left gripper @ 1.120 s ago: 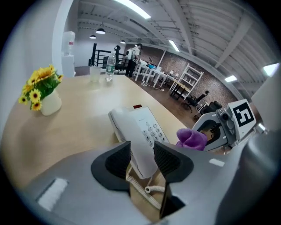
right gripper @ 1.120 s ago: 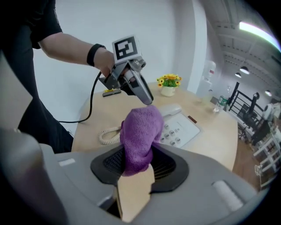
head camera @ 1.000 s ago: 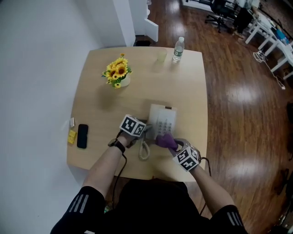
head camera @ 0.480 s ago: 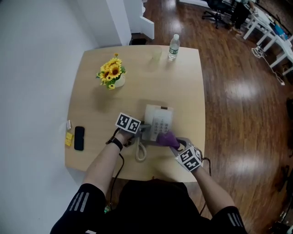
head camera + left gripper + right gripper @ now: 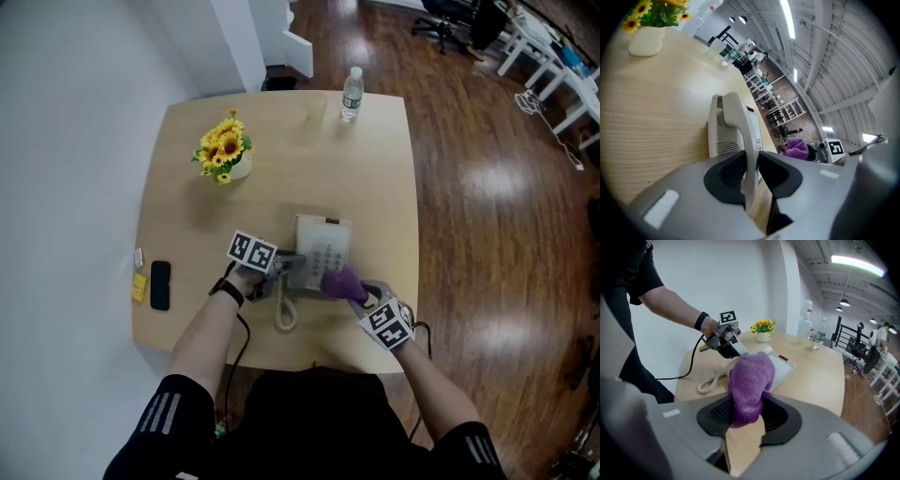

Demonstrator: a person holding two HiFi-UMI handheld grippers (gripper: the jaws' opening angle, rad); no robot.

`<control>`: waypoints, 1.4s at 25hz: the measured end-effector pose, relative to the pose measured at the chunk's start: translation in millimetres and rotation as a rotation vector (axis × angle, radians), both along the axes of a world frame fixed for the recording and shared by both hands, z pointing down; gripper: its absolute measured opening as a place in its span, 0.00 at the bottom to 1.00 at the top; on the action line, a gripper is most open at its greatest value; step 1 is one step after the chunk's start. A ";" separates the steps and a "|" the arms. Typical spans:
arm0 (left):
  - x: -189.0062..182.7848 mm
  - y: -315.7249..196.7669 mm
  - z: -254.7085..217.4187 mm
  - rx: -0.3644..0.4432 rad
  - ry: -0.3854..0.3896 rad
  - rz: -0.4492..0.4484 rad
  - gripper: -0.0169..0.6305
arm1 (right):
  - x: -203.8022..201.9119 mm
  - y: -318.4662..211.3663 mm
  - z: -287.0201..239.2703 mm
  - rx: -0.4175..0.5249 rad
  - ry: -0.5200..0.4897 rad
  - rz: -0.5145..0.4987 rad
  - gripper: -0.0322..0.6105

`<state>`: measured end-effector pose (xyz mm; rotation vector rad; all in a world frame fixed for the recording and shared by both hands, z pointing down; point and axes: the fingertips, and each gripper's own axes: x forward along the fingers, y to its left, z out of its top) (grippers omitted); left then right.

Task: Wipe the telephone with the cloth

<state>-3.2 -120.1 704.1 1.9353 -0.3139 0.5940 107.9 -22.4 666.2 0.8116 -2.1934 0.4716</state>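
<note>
Wiping step in hand, at a guess. Right claw (image 5: 747,416) clamped on the purple cloth (image 5: 750,380), wad bulging out past the jaws toward the near end of the telephone (image 5: 323,242); touching the keypad or just short of it, hard to tell. Left claw (image 5: 752,171) closed tight on the handset (image 5: 740,131), gripped edge-on at the telephone's left side, apparently raised off its cradle. Telephone near the front middle of the tabletop (image 5: 281,169), between the two claws, coiled cord (image 5: 284,314) looping toward the person.

Next, probably: press the cloth flat on the keypad face and sweep across, handset kept aside to leave the cradle open to the wad. Light pressure called for, the base probably light enough to slide, with no claw bearing down on it directly.

Telephone: pale cream plastic, smooth and hard, slotted vents on the side of the base, small buttons in rows, a small dark mark at the far end. Handset the same colour, slim, rounded at the earpiece. Cloth: plush, fuzzy, thick enough to fill the jaws.
</note>
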 end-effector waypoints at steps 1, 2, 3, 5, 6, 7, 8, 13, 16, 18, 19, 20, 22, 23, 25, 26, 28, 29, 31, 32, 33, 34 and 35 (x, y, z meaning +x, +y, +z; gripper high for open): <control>0.4 0.6 -0.8 0.001 0.008 -0.001 0.16 | 0.7 -0.1 1.1 -0.002 0.000 0.002 0.28; 0.3 0.6 -0.9 0.001 0.013 -0.005 0.16 | 1.1 -0.2 1.9 -0.004 0.000 0.003 0.28; 0.1 0.3 -0.7 0.003 0.018 -0.010 0.16 | 1.2 -0.5 2.2 -0.006 -0.001 0.004 0.28; 0.4 -0.4 -0.3 0.010 0.025 -0.017 0.17 | 0.9 -1.0 1.8 -0.007 -0.002 0.006 0.28; 1.1 -0.7 -0.1 0.011 0.028 -0.021 0.18 | 0.5 -1.3 1.3 -0.007 -0.003 0.006 0.28; 1.9 -1.0 0.1 0.008 0.030 -0.025 0.18 | 0.1 -1.4 0.6 -0.007 -0.004 0.006 0.28; 2.8 -1.2 0.2 0.002 0.035 -0.028 0.18 | -0.2 -1.6 0.0 -0.007 -0.005 0.006 0.28; 3.9 3.4 -1.7 -0.017 0.054 -0.021 0.15 | 1.5 -4.4 -1.6 -0.011 -0.024 0.027 0.28; 3.3 11.9 -12.3 -0.007 0.084 0.016 0.15 | 6.9 -8.3 -5.1 -0.013 -0.051 0.059 0.28; 2.4 14.5 -27.1 -0.007 0.143 0.010 0.15 | 11.2 -11.7 -8.6 -0.008 -0.060 0.077 0.28; 1.6 14.8 -37.5 -0.003 0.184 0.003 0.15 | 12.8 -13.7 -10.7 -0.004 -0.066 0.087 0.28; 1.0 14.8 -50.1 0.009 0.231 0.000 0.15 | 14.1 -15.8 -13.4 0.000 -0.075 0.098 0.28; 1.3 17.5 -80.7 0.043 0.343 0.016 0.15 | 16.7 -20.1 -20.2 0.011 -0.098 0.122 0.28; 2.1 22.1 -98.3 0.054 0.406 0.038 0.15 | 17.9 -22.3 -24.0 0.018 -0.110 0.133 0.28; 3.1 35.7 -135.8 0.082 0.522 0.101 0.15 | 18.6 -27.2 -32.1 0.034 -0.134 0.148 0.28; 2.7 42.7 -154.0 0.103 0.566 0.135 0.15 | 17.8 -29.9 -36.1 0.041 -0.146 0.153 0.28; 1.0 55.3 -186.6 0.149 0.641 0.190 0.15 | 15.1 -34.6 -45.2 0.054 -0.172 0.157 0.28; 0.1 61.2 -201.8 0.172 0.676 0.210 0.15 | 13.6 -36.6 -50.9 0.062 -0.188 0.158 0.28; -2.0 72.9 -232.9 0.215 0.751 0.246 0.15 | 10.0 -41.1 -66.3 0.084 -0.227 0.159 0.28; -3.5 79.0 -249.1 0.237 0.791 0.266 0.15 | 7.7 -43.9 -76.0 0.100 -0.248 0.158 0.28; -5.2 85.6 -265.5 0.259 0.830 0.290 0.15 | 5.0 -47.0 -86.8 0.118 -0.268 0.156 0.28; -6.9 92.6 -281.8 0.283 0.866 0.317 0.15 | 2.1 -50.0 -98.6 0.139 -0.289 0.154 0.28; -8.5 99.7 -297.6 0.308 0.896 0.347 0.15 | -0.9 -53.0 -111.4 0.161 -0.310 0.152 0.28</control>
